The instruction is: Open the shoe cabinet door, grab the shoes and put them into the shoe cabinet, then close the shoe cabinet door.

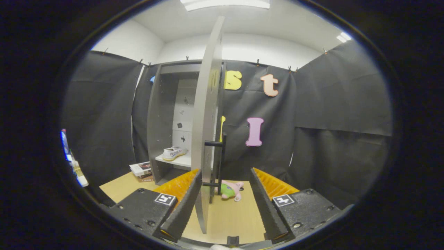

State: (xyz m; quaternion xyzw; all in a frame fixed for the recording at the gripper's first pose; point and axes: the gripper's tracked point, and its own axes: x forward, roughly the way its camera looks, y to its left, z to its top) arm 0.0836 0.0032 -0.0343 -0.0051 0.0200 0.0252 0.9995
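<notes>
The gripper is spread wide and grasping nothing, its two fingers straddling the swung-out shoe cabinet door. The door stands edge-on between the fingers, closer to the left one, and I cannot tell whether that finger touches the panel. The door's dark bar handle sits on its right face, just ahead of the fingers.

The likeliest trouble from here is in closing. If the fingers clamp on the thin panel edge rather than the handle, they could slip off as the door swings. A push at a poor angle might rock the light cabinet or shift it on the wooden tabletop. A small pink and green plush toy lies on the tabletop just beyond the door's foot on the handle side; it looks to be outside the closing sweep, but the gripper could knock it.

The shoe cabinet is a tall grey open-fronted box standing against the black cloth wall, beyond the left finger. One white sneaker with a yellowish sole already rests on its pale lower shelf, lying flat, toe pointing outward. It seems well inside, so the door should clear it. A short stack of books lies beside the cabinet's left foot.
</notes>
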